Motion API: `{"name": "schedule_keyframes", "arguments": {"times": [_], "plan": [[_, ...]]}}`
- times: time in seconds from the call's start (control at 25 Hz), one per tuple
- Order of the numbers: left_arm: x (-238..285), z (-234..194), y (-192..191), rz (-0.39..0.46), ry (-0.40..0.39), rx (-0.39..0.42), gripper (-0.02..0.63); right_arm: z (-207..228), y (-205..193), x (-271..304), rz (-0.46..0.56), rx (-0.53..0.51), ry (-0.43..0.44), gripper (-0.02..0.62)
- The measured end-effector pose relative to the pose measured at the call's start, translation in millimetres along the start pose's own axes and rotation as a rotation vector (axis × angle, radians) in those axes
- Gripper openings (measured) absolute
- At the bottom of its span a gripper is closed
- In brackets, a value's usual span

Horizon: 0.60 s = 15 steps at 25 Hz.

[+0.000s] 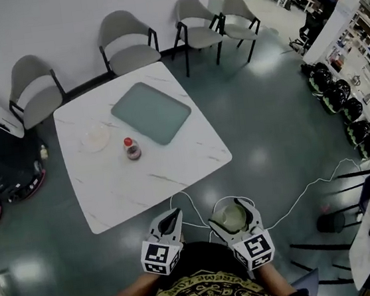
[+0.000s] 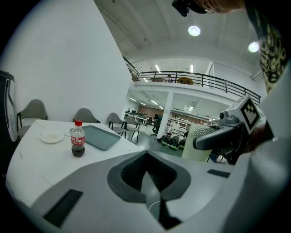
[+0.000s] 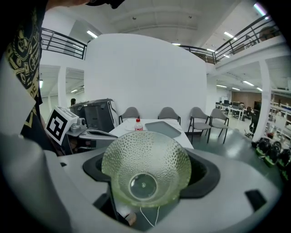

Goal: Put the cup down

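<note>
holding the cup (image 3: 146, 169) in the air close to the person's body, the right tool (image 1: 232, 216) had its jaws closed on the cup's dimpled side wall. the cup hung above the floor, well apart from the white surface (image 1: 109, 187) ahead. the left tool (image 1: 173, 220) sat just beside it with its jaws together and nothing between them.

the cup was clear with a faint green tint, and its round base showed through the wall in the right gripper view. from the left gripper view it looked roughly upright. whether it was glass or hard plastic could not be told. either way it seemed light and stiff, so a modest squeeze would probably do. the dimples likely gave the pads some bite on an otherwise slick wall. if it was glass, a hard landing on the stone-look top could chip or crack it, so the base probably wanted to meet the surface flat and gently. the hold across the mid wall looked sensible, since it left the base free.

on the surface stood a small cola bottle (image 1: 132, 148), a pale saucer (image 1: 95, 138) near it and a grey-green tray (image 1: 151, 112) beyond. the near edge looked bare enough to take the cup.
</note>
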<state>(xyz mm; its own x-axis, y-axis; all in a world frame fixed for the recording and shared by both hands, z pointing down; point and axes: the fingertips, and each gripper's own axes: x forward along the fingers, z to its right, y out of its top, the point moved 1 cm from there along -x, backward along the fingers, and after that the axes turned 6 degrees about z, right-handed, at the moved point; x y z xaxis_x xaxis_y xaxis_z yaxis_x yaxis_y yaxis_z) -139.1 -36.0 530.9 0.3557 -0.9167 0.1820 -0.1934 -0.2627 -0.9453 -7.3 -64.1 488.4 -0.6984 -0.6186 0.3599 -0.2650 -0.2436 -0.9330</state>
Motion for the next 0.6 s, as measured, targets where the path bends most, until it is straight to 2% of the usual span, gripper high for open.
{"name": "schedule_keyframes", "arguments": {"times": [0.28,0.6], "plan": [[-21,-22,10,0.015,0.048,-0.010,-0.005,-15,0,14,-0.009,-0.017,0.035,0.408],[-33,-32,25,0.060,0.091,-0.028,-0.005,-21,24,24,0.010,-0.071,0.057,0.408]]}}
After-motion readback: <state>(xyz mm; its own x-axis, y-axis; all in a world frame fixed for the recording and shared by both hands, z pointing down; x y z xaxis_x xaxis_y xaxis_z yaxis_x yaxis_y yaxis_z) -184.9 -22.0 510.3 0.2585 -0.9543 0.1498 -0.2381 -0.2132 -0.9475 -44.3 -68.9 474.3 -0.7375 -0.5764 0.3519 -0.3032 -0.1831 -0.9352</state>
